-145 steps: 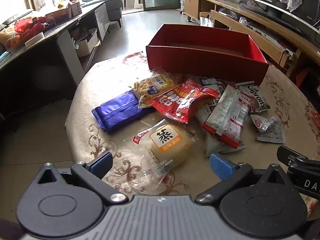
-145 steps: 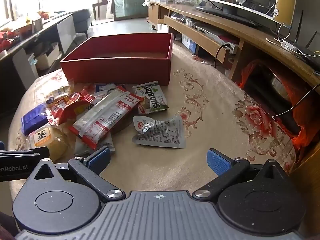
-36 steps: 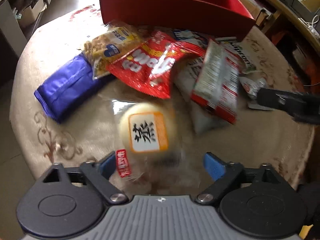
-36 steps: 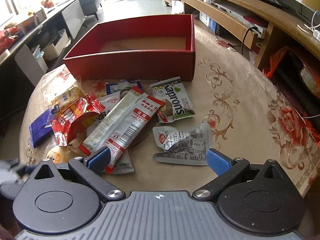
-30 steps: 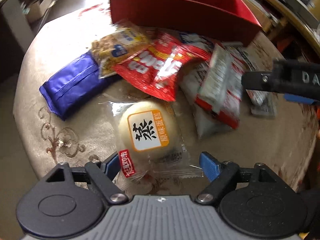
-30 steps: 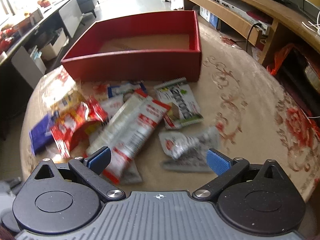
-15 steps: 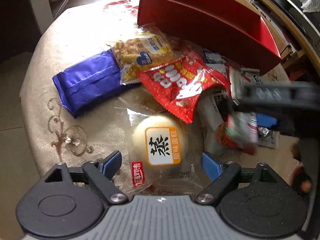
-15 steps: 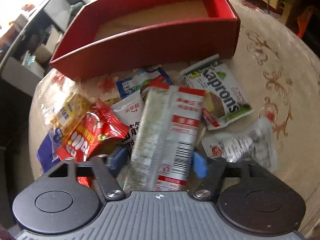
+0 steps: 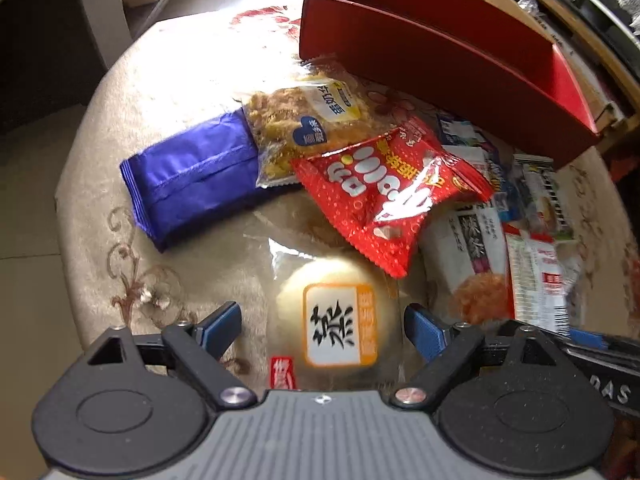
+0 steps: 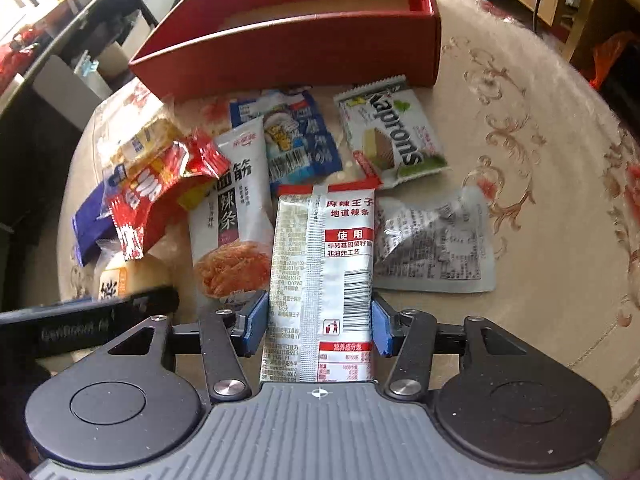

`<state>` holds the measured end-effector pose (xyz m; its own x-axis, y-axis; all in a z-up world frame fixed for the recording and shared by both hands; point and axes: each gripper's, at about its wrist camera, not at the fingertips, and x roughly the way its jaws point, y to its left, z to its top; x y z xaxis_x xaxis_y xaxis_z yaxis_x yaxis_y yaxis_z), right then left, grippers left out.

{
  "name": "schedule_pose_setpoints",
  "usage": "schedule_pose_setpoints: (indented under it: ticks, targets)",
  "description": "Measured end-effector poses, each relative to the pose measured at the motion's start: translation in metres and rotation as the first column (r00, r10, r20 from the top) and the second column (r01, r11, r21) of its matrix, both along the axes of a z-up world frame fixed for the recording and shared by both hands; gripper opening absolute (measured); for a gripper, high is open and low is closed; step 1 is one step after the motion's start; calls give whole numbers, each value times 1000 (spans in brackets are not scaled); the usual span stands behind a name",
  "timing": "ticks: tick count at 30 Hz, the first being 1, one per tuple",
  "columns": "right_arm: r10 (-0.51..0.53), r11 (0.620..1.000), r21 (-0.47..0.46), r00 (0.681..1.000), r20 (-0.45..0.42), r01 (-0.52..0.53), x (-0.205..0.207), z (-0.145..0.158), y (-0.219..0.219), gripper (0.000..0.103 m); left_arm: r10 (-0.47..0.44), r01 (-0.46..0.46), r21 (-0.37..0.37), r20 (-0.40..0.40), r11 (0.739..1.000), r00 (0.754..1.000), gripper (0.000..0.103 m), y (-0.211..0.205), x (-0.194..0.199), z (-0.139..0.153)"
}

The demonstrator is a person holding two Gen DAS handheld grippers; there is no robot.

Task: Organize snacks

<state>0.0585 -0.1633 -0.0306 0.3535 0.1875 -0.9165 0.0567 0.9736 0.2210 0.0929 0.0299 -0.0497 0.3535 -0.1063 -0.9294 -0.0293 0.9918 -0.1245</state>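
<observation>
The long white spicy-strip packet [image 10: 320,264] lies on the tabletop [image 10: 540,184] in front of the empty red box [image 10: 304,28], and the right tool [image 10: 318,330] is closing on its edges, while the left tool [image 9: 322,330] is opening around the steamed cake [image 9: 340,312] without touching it. I think the flat, slippery packet could buckle or slide out. The round tabletop has a beige flowered cloth; dark desks and a long wooden shelf stand around.

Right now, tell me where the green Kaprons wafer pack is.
In the right wrist view, the Kaprons pack lies flat on the table, right of the blue packet, just before the red box.
</observation>
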Motion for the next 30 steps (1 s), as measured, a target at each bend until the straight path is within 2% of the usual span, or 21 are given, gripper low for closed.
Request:
schedule_pose_setpoints:
  ticks: [2,5,6,7,8,12,13,15,17,19,22,23,24,25,27,28,30]
  targets:
    - [22,1000,-22,1000,14,-21,3,1,3,65,-4,4,51,5,999,1000,86,-9,1,-3]
    - [39,999,-33,999,6,-39,3,-6,3,65,-7,6,120,11,993,1000,82,-19,-4,-5]
    - [56,998,-42,998,11,-55,2,-4,5,65,-8,6,117,17,993,1000,73,-20,-7,-3]
    - [70,997,-38,997,12,-70,1,-4,6,61,-5,3,118,17,993,1000,60,-23,-9,-1]
    - [77,997,-27,997,8,-77,-2,-3,5,59,-7,5,115,14,993,1000,57,-24,-10,1]
    - [103,994,-36,994,34,-102,-14,7,-1,52,7,-6,137,-9,991,1000,54,-21,-28,8]
    - [106,994,-32,993,44,-104,-17,11,-2,39,12,-10,132,-16,991,1000,54,-21,-32,10]
    - [104,994,7,993,52,-105,-21,18,-6,38,11,-8,119,-26,993,1000,54,-18,-39,13]
    - [104,995,-10,993,50,-104,-22,17,-5,38,-8,12,128,-27,992,1000,54,-22,-40,16]
    - [87,996,0,996,8,-87,-19,7,-8,44,-28,31,132,-21,991,999,54,-23,-41,18]
    - [55,998,20,998,17,-55,-19,9,-16,50,-20,22,96,-22,995,1000,54,-16,-41,14]
    - [46,999,21,999,20,-47,-20,11,-17,66,-11,14,79,-37,997,999,54,-14,-40,10]
    - [34,999,25,999,25,-35,-20,13,-18,76,-7,10,59,-53,998,999,54,-11,-38,7]
    - [39,999,24,999,37,-40,-22,14,-16,79,-9,12,48,-52,999,999,54,-10,-37,6]
    - [79,997,14,996,46,-80,-22,13,-5,79,-21,23,37,-42,999,999,55,-10,-36,6]
    - [91,996,-10,995,37,-90,-22,9,0,85,-28,30,30,-36,999,999,55,-10,-36,7]
    - [100,991,-92,995,-8,-100,-19,-6,10,86,-42,43,32,-30,999,999,55,-10,-37,6]
